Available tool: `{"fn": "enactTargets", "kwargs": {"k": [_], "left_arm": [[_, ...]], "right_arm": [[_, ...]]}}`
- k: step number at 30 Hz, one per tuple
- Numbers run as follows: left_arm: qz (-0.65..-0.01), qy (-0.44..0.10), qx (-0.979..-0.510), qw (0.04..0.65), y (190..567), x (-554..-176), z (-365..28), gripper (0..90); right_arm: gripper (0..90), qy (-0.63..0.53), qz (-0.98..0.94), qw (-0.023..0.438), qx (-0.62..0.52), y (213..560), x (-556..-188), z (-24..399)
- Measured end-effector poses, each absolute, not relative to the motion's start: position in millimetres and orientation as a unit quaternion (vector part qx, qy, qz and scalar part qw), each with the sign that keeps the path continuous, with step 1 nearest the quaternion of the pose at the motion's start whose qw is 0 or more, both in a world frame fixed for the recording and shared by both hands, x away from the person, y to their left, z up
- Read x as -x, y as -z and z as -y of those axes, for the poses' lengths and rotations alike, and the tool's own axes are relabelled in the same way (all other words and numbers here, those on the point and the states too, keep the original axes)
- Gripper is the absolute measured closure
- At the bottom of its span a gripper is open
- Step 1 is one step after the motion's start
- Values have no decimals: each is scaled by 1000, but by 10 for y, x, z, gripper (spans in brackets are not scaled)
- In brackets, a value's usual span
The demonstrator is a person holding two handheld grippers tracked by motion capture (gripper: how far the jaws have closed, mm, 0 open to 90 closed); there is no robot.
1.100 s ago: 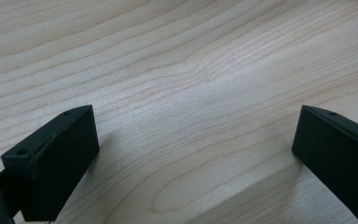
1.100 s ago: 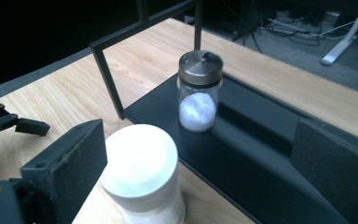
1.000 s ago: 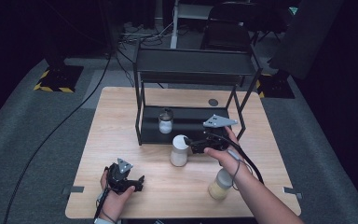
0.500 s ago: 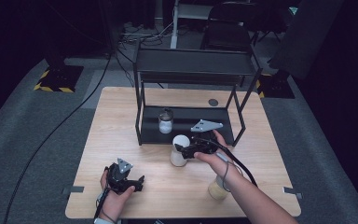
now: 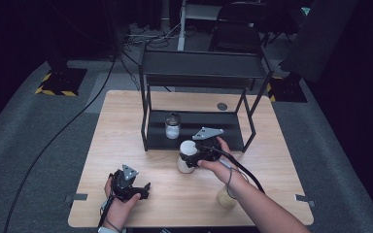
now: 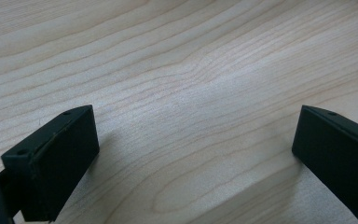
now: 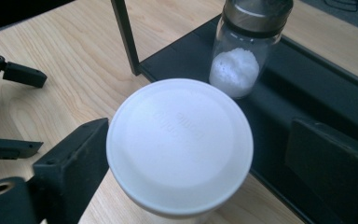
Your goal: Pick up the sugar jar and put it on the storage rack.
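A jar with a white lid (image 5: 188,156) (image 7: 179,144) stands on the wooden table (image 5: 126,121) just in front of the black rack's lower shelf (image 5: 233,127). My right gripper (image 5: 192,156) (image 7: 198,154) reaches around it from the right. Its jaws have just been closing; the left one is at the lid's rim, and a gap shows at the other. My left gripper (image 5: 144,190) (image 6: 196,158) rests low over the table near the front left, open, with bare wood between its jaws.
A small glass jar of white powder (image 5: 173,127) (image 7: 242,56) stands on the rack's lower shelf behind the white-lidded jar. A beige jar (image 5: 226,198) sits under my right forearm. A dark disc (image 5: 222,106) lies behind the rack.
My right gripper has moved left and slightly down from the shelf's right end to the white-lidded jar, which now sits between its jaws. The left hand has stayed put.
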State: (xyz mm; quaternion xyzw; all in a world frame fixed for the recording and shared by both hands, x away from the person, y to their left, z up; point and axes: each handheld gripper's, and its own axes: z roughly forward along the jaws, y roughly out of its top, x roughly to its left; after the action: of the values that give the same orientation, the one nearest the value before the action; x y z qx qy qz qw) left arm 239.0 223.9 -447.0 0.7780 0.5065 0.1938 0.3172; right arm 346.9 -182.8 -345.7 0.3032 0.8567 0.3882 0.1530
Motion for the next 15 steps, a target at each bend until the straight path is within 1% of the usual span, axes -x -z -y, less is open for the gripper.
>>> {"fn": "enactTargets", "kwargs": {"k": [5, 8, 10, 15], "left_arm": [[-506, -194, -778, 317, 4470, -2392, -2240, 5], [-504, -194, -779, 318, 4471, -2394, -2244, 5], [-505, -194, -779, 318, 4470, -2394, -2244, 5], [-504, -194, -779, 318, 4470, -2395, -2245, 5]], "right_arm": [[175, -374, -867, 147, -294, 3469, -3512, 1775], [252, -368, -871, 147, -290, 3470, -3527, 1750], [322, -371, -872, 140, -286, 3465, -3546, 1758], [337, -364, -878, 144, -276, 3432, -3538, 1723]]}}
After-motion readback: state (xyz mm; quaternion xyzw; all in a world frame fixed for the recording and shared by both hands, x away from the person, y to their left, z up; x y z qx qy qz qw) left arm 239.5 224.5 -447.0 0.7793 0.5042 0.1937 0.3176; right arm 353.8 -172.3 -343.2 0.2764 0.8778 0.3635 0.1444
